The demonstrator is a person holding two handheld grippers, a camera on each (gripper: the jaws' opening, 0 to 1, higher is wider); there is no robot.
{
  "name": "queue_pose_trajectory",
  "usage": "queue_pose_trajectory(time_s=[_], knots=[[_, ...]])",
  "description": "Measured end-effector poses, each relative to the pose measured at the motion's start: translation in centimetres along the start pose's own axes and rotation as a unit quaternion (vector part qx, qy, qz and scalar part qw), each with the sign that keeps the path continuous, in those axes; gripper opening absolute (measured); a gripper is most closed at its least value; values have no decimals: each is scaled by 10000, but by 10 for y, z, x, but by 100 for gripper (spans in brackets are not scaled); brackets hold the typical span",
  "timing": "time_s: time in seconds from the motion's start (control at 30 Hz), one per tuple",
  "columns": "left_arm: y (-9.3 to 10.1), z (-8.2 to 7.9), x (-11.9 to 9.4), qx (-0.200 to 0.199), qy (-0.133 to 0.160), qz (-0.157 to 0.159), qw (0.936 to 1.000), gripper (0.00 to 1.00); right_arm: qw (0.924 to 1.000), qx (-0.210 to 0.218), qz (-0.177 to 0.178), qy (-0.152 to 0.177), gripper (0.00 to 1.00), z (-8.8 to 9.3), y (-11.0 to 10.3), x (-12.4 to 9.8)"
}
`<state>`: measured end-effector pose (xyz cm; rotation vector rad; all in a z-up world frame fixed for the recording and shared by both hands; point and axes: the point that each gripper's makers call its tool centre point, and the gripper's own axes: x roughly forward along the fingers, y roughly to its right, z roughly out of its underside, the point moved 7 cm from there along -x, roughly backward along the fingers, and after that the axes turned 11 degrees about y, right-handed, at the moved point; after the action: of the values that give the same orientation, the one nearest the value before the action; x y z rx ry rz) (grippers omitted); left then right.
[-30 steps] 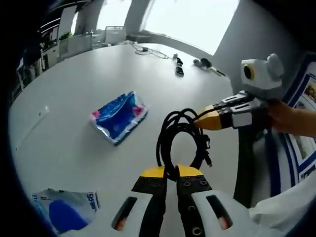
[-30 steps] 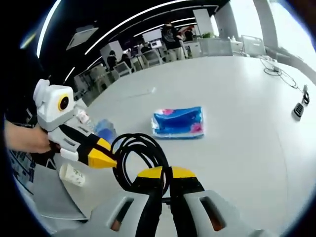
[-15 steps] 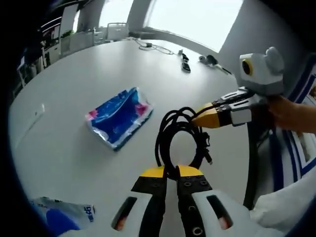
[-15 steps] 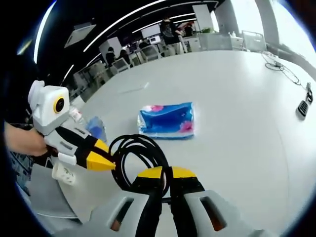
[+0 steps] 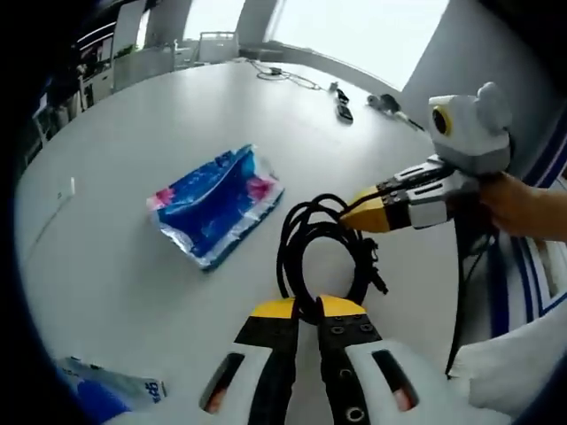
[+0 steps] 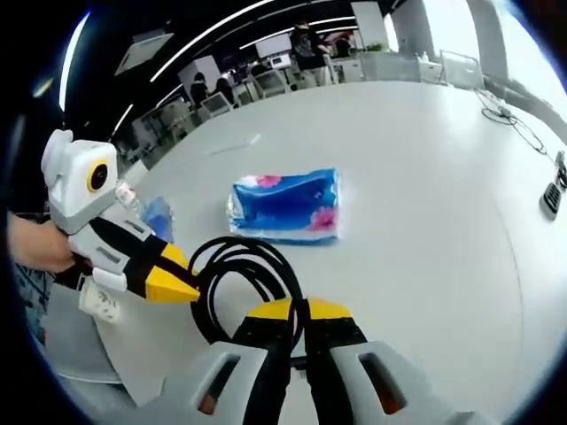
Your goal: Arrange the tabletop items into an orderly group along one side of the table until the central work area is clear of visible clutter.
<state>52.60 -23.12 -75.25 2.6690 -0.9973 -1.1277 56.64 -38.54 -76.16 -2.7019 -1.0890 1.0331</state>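
Observation:
A coiled black cable hangs just over the white table, held from two sides. My left gripper is shut on the near end of the coil. My right gripper comes in from the right, its yellow tips shut on the coil's far edge. In the right gripper view the same cable sits in my right gripper, with the left gripper pinching it from the left. A blue tissue pack lies flat on the table beyond the cable.
A blue-and-white packet lies near the table edge, beside a white plug block. Black remotes and a thin cable rest at the far side. A person's hand holds the right gripper.
Both grippers have kept their hold on the cable. The views have drifted slightly, so the tissue pack sits a little further left in the right gripper view.

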Motion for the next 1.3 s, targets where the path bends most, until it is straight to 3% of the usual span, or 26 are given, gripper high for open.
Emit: queue_pose_trajectory(time_s=[0.53,1.3], knots=[[-5,9,12,8,-256,-116,9996,5,9983,-536,15,-210,0,9,3,14],[-9,12,17,-159,-325,-175,9992,6,9989,-426,9,-218,0,12,7,17]])
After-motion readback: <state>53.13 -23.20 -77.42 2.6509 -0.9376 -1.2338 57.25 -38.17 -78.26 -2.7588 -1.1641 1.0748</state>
